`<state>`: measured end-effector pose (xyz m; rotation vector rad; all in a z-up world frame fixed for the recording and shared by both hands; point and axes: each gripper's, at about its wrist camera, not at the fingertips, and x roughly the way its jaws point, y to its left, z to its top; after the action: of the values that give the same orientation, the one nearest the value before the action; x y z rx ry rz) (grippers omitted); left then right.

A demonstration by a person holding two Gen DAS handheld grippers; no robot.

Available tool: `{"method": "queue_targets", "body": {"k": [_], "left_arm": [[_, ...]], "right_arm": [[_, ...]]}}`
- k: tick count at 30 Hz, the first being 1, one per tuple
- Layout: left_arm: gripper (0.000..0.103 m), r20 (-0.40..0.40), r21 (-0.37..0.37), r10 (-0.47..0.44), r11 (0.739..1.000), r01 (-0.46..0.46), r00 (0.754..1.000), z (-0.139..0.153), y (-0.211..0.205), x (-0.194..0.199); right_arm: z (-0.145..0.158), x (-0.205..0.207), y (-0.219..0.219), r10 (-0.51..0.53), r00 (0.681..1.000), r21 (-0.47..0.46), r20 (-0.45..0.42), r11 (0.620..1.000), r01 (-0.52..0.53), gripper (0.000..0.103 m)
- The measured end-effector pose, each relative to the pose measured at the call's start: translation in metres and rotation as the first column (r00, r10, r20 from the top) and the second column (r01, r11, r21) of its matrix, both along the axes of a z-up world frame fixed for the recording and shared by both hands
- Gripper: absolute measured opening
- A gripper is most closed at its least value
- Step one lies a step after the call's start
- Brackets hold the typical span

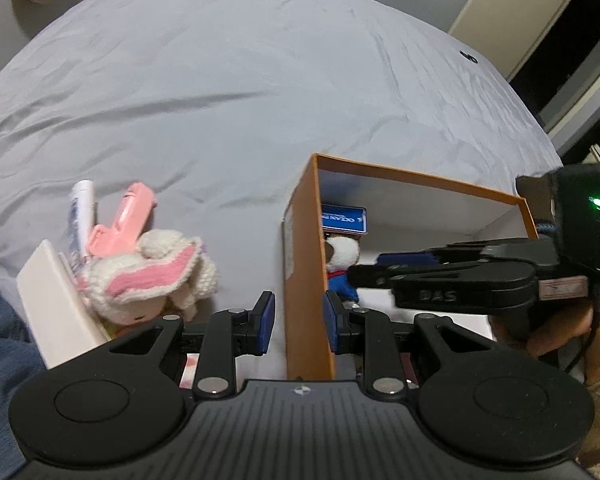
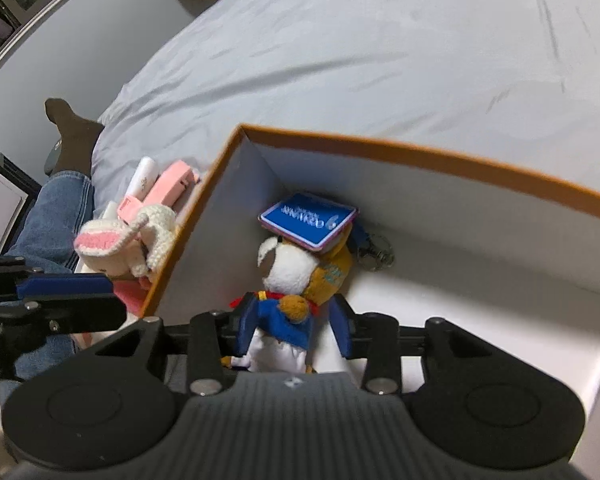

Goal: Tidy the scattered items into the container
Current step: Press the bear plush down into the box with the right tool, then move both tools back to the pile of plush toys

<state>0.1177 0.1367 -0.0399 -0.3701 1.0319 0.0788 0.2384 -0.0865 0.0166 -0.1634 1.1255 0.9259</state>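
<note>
The right gripper [image 2: 294,320] is hanging inside the box [image 2: 420,160], at its near left corner, jaws parted. The doll [image 2: 288,280] is lying between them, and a strip of white floor is showing beside the right pad, so nothing is being pinched. The left gripper [image 1: 300,316] is straddling the box's left wall. Whether its pads are pressing the card or merely flanking it, I cannot tell.

The doll is already sitting in the box, head toward the far left corner. A blue case [image 2: 308,224] is resting tilted on its head, with a keyring [image 2: 376,256] just beside.

The risks, as I am judging them: the left pad is sitting close to the doll's jacket, so a lift could snag the fabric and drag the doll back out. Any jolt could slide the case off. If the left gripper is pinching the wall, a careless pull could tip the light box.

Outside the left wall, near the bed's [image 1: 260,80] left edge, a bunny [image 1: 148,276], a pink toy [image 1: 120,224] and a white tube [image 1: 80,208] are waiting against a white tray [image 1: 56,300]. The wall and the left gripper are standing between the right gripper and that pile. A jeans leg [image 2: 56,208] is lying beyond it.
</note>
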Motion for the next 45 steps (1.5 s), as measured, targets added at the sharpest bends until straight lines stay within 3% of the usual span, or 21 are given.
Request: {"method": "queue_targets", "body": {"k": [5, 10, 15, 18, 21, 24, 27, 30, 34, 41, 43, 45], "left_arm": [[0.029, -0.002, 0.042, 0.036, 0.998, -0.036, 0.999, 0.013, 0.016, -0.016], [0.029, -0.017, 0.149, 0.057, 0.987, -0.054, 0.998, 0.024, 0.035, -0.033], [0.032, -0.037, 0.267, -0.071, 0.960, 0.079, 0.997, 0.026, 0.040, -0.047], [0.034, -0.060, 0.333, -0.196, 0.920, 0.205, 0.979, 0.021, 0.033, -0.055], [0.036, -0.098, 0.423, -0.356, 0.830, 0.363, 0.929, 0.010, 0.019, -0.060], [0.041, -0.165, 0.485, -0.501, 0.709, 0.512, 0.850, -0.004, 0.002, -0.065], [0.053, -0.234, 0.525, -0.617, 0.570, 0.632, 0.751, -0.018, -0.013, -0.067], [0.056, -0.316, 0.541, -0.691, 0.432, 0.722, 0.650, -0.031, -0.023, -0.069], [0.057, -0.434, 0.534, -0.737, 0.252, 0.807, 0.518, -0.049, -0.034, -0.072], [0.061, -0.586, 0.512, -0.738, -0.018, 0.859, 0.334, -0.073, -0.049, -0.077], [0.063, -0.623, 0.494, -0.729, -0.087, 0.865, 0.283, -0.081, -0.054, -0.079], [0.065, -0.651, 0.485, -0.716, -0.137, 0.864, 0.252, -0.089, -0.057, -0.079]], "right_arm": [[0.029, -0.015, -0.005, -0.013, 0.995, 0.056, 0.100, 0.998, 0.008, 0.042], [0.054, -0.039, 0.007, 0.059, 0.983, 0.110, 0.176, 0.991, -0.079, 0.042], [0.060, -0.059, 0.030, 0.181, 0.960, 0.081, 0.212, 0.976, -0.201, 0.042], [0.059, -0.068, 0.043, 0.248, 0.941, 0.040, 0.232, 0.964, -0.264, 0.042], [0.057, -0.080, 0.052, 0.313, 0.916, 0.004, 0.252, 0.946, -0.325, 0.042], [0.054, -0.086, 0.057, 0.352, 0.901, -0.021, 0.254, 0.933, -0.359, 0.042], [0.052, -0.090, 0.061, 0.373, 0.891, -0.041, 0.260, 0.926, -0.376, 0.042], [0.049, -0.091, 0.061, 0.378, 0.890, -0.054, 0.256, 0.925, -0.377, 0.042], [0.047, -0.091, 0.059, 0.384, 0.891, -0.067, 0.242, 0.923, -0.379, 0.042], [0.047, -0.097, 0.054, 0.402, 0.880, -0.065, 0.253, 0.914, -0.399, 0.042], [0.047, -0.097, 0.052, 0.399, 0.882, -0.058, 0.249, 0.916, -0.398, 0.042], [0.047, -0.097, 0.051, 0.394, 0.886, -0.052, 0.246, 0.918, -0.394, 0.042]]}}
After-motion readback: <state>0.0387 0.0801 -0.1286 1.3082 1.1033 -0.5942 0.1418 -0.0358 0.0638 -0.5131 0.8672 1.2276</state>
